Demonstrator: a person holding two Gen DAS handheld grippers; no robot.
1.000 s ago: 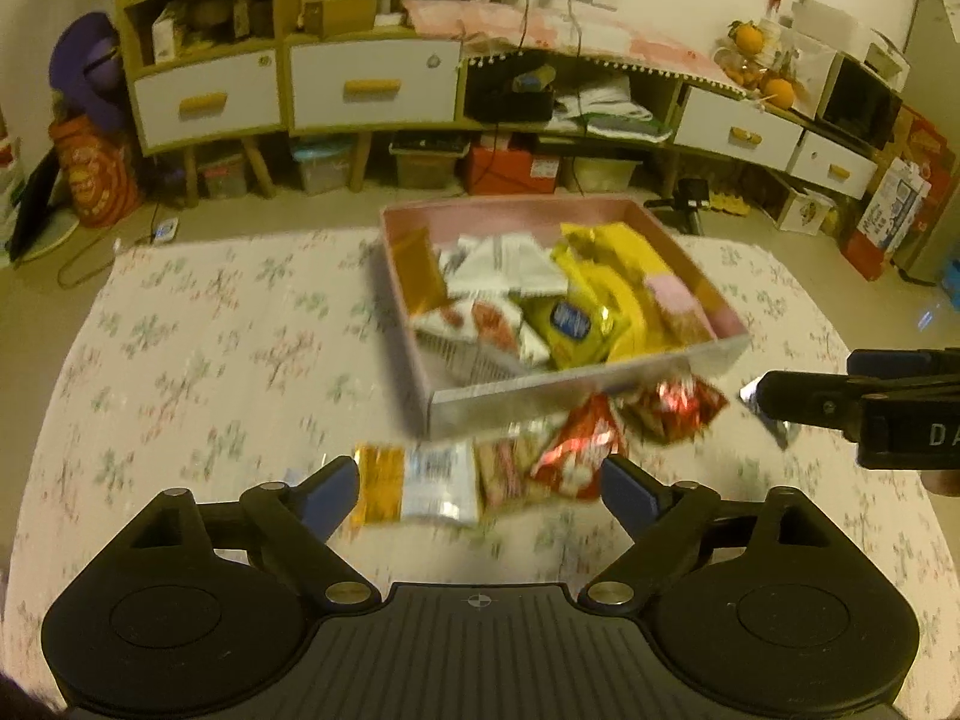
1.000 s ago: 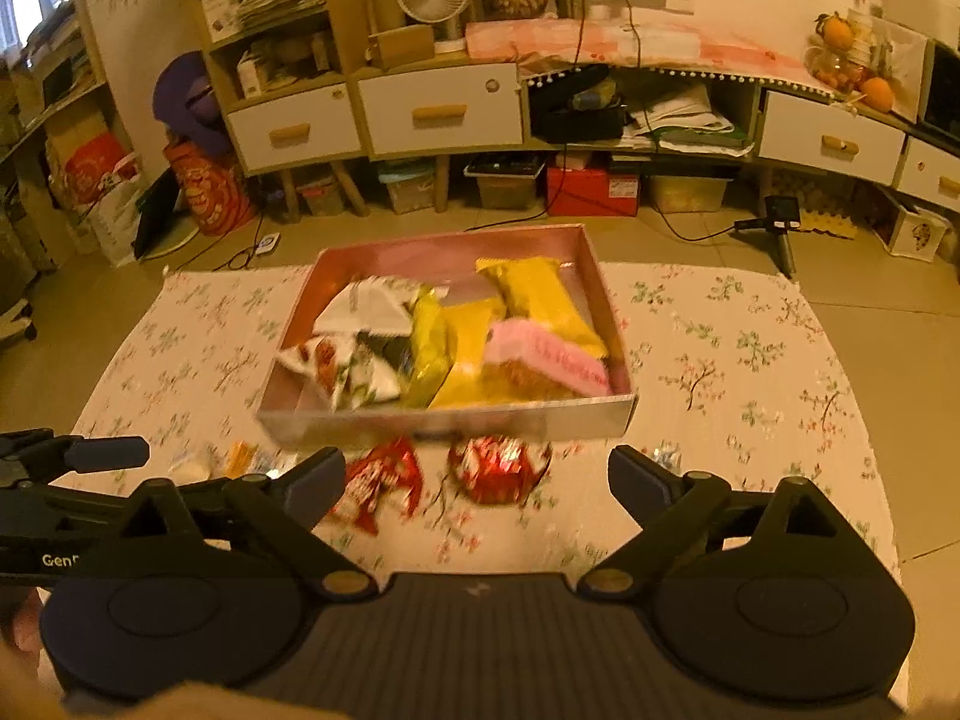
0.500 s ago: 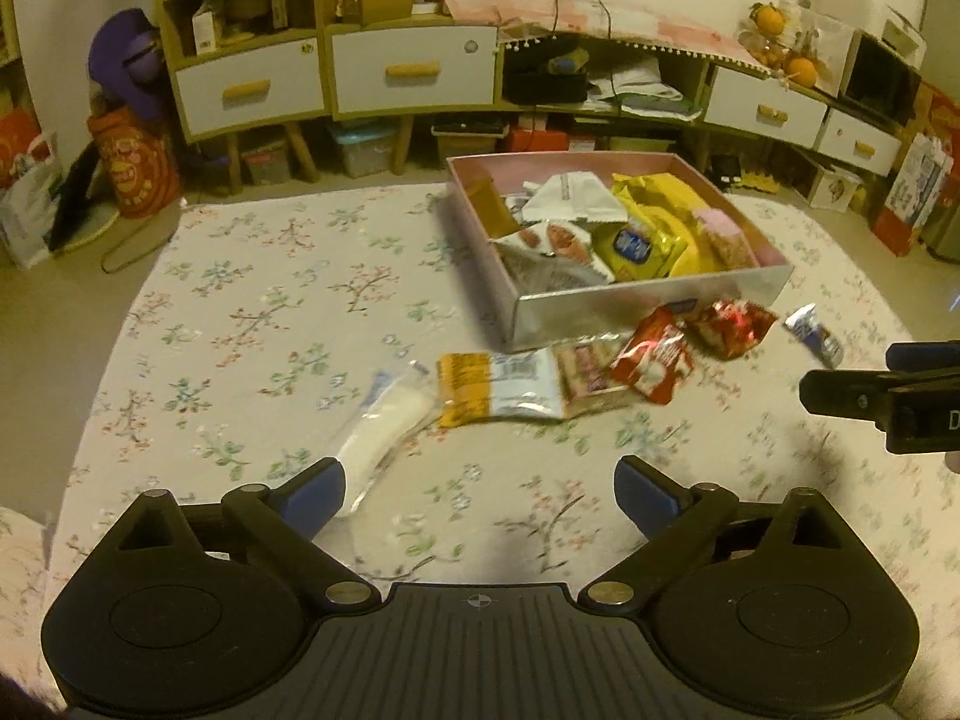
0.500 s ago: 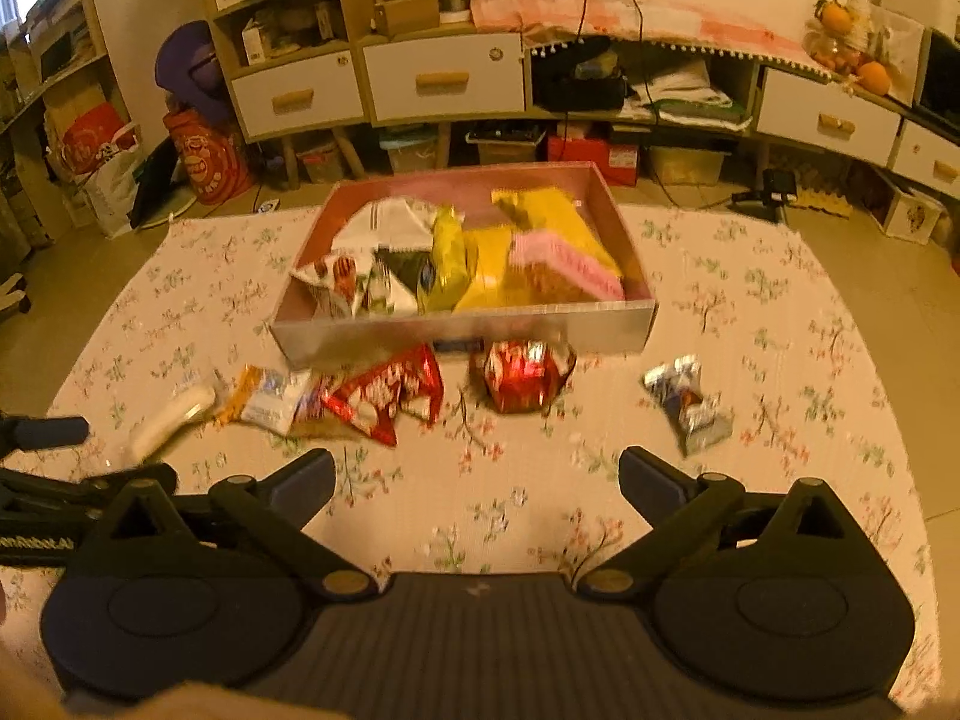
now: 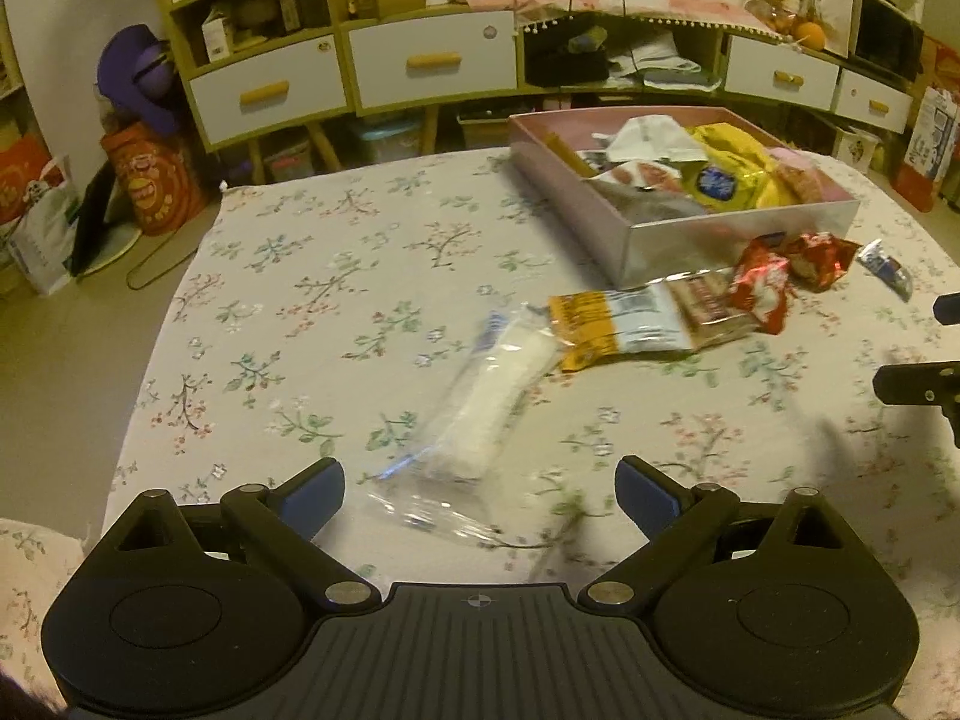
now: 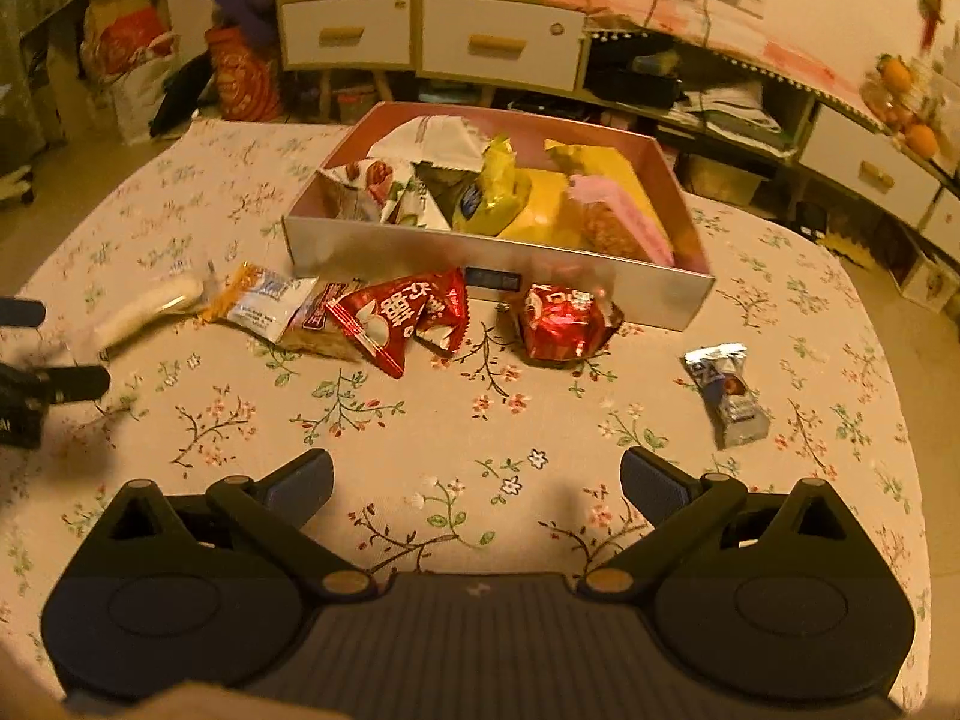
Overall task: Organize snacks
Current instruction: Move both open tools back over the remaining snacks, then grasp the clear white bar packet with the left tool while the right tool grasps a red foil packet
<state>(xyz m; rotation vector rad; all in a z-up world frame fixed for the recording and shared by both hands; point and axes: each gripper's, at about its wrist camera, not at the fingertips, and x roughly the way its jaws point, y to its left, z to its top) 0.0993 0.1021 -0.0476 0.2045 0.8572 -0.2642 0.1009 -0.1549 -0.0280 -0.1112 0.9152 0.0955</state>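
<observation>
Both grippers hang empty with jaws spread wide: the left gripper (image 5: 480,489) over a clear-wrapped white roll (image 5: 489,396), the right gripper (image 6: 477,483) above the floral-clothed bench (image 6: 420,420). Crinkly red packets (image 6: 399,315) and a foil sweet (image 6: 726,393) lie before a pink cardboard box (image 6: 498,258) of snacks; white drawers (image 6: 501,48) behind.

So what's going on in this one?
A person with two claws is tidying snacks into the pink cardboard box, already partly filled. Both claws are open and empty. The left claw hovers by the clear-wrapped white snack; the right claw faces the red foil packets outside the box.
</observation>
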